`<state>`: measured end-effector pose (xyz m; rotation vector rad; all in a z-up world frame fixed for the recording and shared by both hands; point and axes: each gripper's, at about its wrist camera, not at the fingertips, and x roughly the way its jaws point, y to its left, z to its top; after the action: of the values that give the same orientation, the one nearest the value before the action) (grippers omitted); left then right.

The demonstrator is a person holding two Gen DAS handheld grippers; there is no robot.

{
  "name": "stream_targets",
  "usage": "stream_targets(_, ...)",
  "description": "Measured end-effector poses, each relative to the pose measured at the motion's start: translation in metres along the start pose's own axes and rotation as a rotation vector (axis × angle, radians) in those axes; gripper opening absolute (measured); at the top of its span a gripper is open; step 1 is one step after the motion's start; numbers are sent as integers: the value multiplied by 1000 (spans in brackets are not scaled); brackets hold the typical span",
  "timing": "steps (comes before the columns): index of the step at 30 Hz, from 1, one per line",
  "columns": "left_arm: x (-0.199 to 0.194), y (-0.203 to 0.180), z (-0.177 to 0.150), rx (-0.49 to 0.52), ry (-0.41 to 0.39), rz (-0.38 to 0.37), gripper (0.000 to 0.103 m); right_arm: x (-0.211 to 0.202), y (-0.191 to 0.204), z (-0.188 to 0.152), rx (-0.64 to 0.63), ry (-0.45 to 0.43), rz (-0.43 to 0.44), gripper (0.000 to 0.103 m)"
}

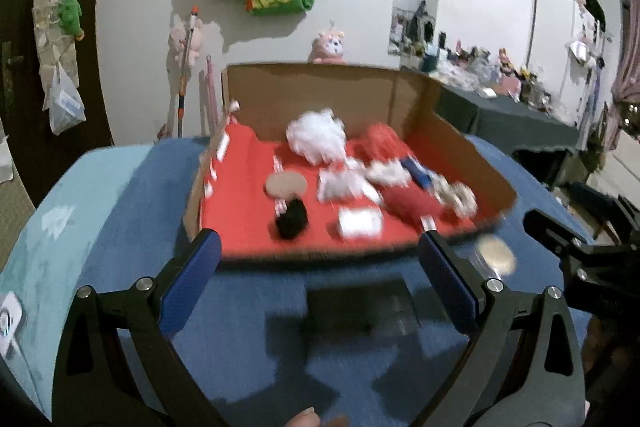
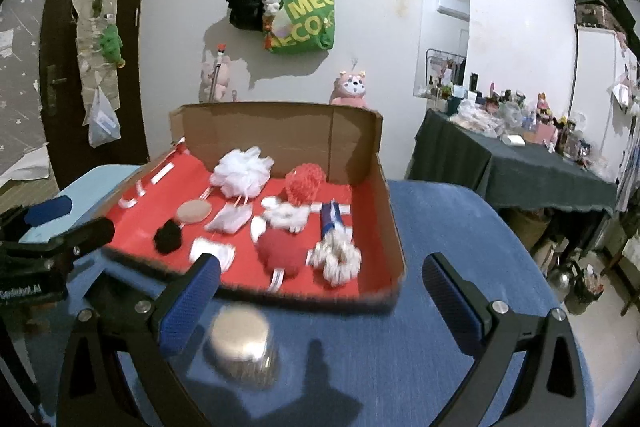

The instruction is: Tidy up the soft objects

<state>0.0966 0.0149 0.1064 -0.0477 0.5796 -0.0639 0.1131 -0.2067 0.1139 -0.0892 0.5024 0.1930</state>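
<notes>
Motion-blurred throughout the left wrist view: soft items inside the cardboard box (image 1: 320,95), shapes smeared beyond naming. In front of the box, a lidded clear jar (image 2: 244,345), smeared, contents unreadable. Behind the box, a pink plush (image 2: 352,89), lower half hidden by the back wall. Right of the box, far clutter on the dark worktop (image 2: 520,163) too small to identify.

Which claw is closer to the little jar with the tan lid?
Right. The jar sits just inside the right claw, beside its left finger. The left claw is farther off, with the jar outside its right finger.
</notes>
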Motion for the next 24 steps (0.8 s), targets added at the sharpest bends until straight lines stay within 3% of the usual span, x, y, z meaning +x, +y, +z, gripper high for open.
stream_targets(7,-15,-16,-48,-13,109,7,102,-26,-4,-42,54,118,60,103)
stream_targets(15,17,-17,-80,-33,239,45,102,2,-12,-90,109,281,72,103)
stream_targets(24,39,-17,-89,-19,305,114,103,25,0,-102,55,347,53,103)
